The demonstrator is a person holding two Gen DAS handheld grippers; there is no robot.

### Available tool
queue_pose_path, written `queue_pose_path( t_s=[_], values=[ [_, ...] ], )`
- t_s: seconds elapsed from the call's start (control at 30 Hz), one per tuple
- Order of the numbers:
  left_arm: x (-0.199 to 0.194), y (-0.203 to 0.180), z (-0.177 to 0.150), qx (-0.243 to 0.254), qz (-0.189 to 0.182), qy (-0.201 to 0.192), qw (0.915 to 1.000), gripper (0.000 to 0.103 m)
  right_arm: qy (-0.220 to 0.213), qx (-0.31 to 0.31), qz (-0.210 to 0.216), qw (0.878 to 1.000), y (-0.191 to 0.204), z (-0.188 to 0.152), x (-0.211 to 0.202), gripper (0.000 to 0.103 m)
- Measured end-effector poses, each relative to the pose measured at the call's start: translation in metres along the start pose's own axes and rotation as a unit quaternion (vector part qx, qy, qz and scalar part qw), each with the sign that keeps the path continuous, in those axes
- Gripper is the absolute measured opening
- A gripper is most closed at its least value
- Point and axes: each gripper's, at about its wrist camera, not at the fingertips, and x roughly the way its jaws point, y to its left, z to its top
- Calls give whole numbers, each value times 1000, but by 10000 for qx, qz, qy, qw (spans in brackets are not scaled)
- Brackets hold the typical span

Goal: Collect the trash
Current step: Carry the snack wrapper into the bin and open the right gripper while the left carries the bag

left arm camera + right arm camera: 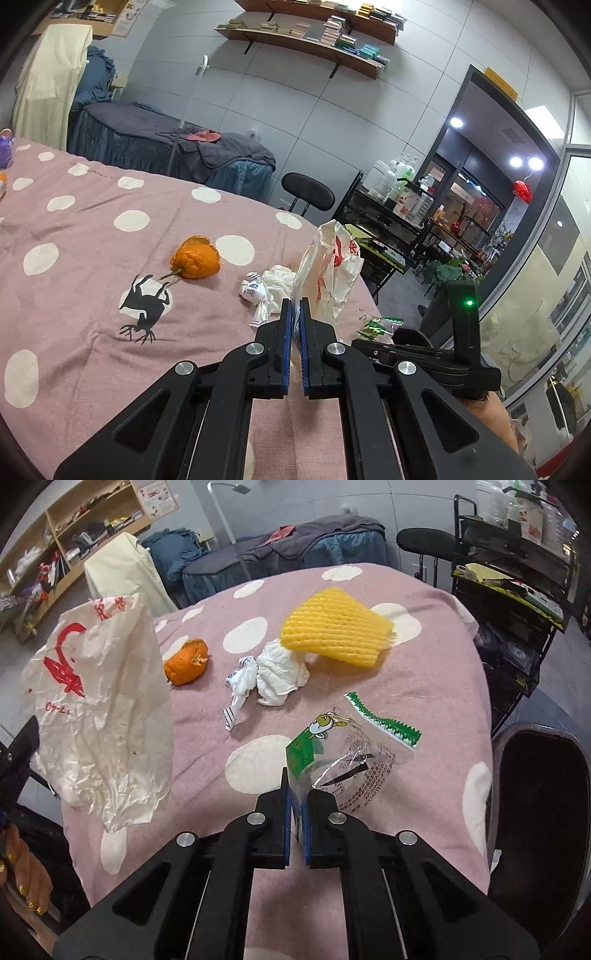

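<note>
The left gripper (294,306) is pinching the bottom of a white plastic bag (99,709) with red marks. The bag stands up tall, and its top points up. Nothing can be seen inside the bag.

The right gripper (295,779) is pressed together on the near edge of a clear wrapper (351,746) with green trim. The wrapper stretches away from the claw toward the right, and its green end points to the far right.

The bed (424,686) has a pink cover with white dots. On it lie an orange peel (186,661), a crumpled white tissue (280,675), a small crumpled paper (240,686) just beside the tissue, and a yellow foam net (336,631) touching the tissue's far side.

Behind the bed are a grey bed (288,550), a black stool (424,541) and a black cart (513,579) on the right.
</note>
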Motion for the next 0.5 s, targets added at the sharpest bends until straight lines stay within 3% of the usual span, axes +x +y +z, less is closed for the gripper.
queue_pose_path(
  t_s=[0.2, 0.5],
  values=[
    [2, -24, -1, 176, -237, -5, 9996, 5, -472, 322, -34, 9984, -18, -12, -36, 5],
    [15, -63, -4, 431, -660, 115, 9968, 5, -945, 727, -468, 9918, -61, -40, -82, 5]
  ],
)
